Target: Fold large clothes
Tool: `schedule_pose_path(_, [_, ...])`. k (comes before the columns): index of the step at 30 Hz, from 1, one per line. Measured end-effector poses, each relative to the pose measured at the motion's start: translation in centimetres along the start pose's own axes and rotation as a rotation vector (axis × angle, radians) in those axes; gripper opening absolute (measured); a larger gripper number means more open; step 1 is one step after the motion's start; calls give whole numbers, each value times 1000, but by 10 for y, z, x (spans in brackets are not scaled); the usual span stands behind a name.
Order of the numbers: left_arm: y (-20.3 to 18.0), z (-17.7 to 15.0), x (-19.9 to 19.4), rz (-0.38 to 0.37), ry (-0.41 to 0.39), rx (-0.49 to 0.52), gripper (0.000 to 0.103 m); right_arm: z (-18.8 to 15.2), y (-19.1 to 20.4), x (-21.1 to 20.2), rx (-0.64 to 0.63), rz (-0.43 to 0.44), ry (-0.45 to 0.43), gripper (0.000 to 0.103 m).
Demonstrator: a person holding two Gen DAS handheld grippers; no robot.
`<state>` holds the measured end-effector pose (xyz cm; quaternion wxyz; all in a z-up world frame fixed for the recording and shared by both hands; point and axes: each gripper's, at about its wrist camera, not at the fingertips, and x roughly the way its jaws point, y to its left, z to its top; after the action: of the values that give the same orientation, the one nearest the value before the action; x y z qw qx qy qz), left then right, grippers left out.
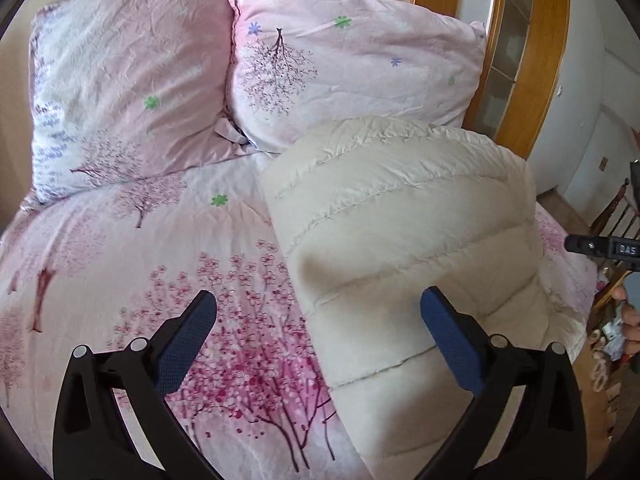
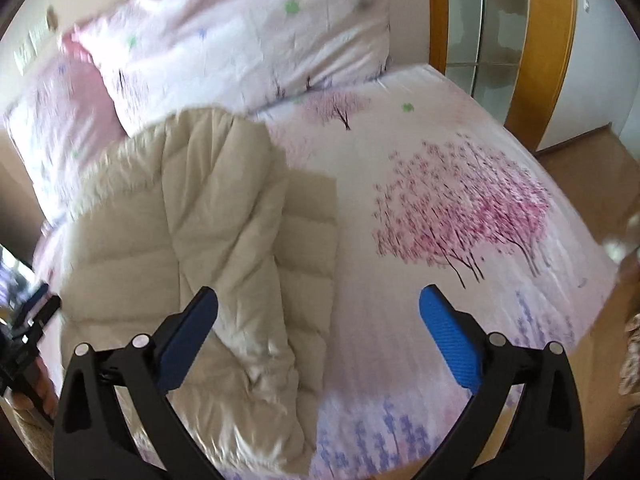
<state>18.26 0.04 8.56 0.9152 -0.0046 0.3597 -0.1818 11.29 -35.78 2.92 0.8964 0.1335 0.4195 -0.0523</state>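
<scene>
A cream quilted puffer jacket (image 1: pixel 404 232) lies folded on the bed with the pink blossom sheet (image 1: pixel 132 264). My left gripper (image 1: pixel 318 308) hovers above the jacket's left edge, open, nothing between its blue pads. In the right wrist view the same jacket (image 2: pixel 200 248) lies to the left, with a folded flap running down its middle. My right gripper (image 2: pixel 318 308) is open above the jacket's right edge and the sheet (image 2: pixel 440 152), holding nothing. The right gripper's black tip (image 1: pixel 600 246) shows at the left view's right edge; the left one (image 2: pixel 28 328) shows at the right view's left edge.
Two pink flowered pillows (image 1: pixel 132 92) (image 1: pixel 352 64) lean at the head of the bed, just behind the jacket. A wooden-framed glass door (image 2: pixel 492 32) stands beyond the bed's far corner. Wooden floor (image 2: pixel 592 184) runs past the bed's right edge. A wooden chair (image 1: pixel 616 208) stands beside the bed.
</scene>
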Motion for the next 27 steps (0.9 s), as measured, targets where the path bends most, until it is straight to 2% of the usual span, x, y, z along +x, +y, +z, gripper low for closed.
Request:
schedule_pose_path(3, [9,1,5,-103,0,-59,102,3,-8,7,32,65,7,101])
schedule_pose_path(5, [18,0,10,-177,8,-113,102,5,-16,14,75,177,29,101])
schedule_pose_path(7, [23,1,17,-234,38,-153,102,7,-23,21,118,257,61,101])
schedule_pose_path(8, [27,2,22,-282,58,-184,102,8,-25,25,134,283,79,101])
schedule_pose_path(13, [33,4,38,-426,124,-266,102,11,-26,42,165,415,159,101])
schedule_pose_path(17, [31,5,54,-496,186,-308,102,16,-31,64,196,452,205,101])
schedule_pose_path(22, [33,3,67,-542,220,-351,102,16,-37,95,231,518,283,101])
schedule_pose_path(27, [36,-3,86,-606,294,-418,102,16,-30,115,248,660,348,101])
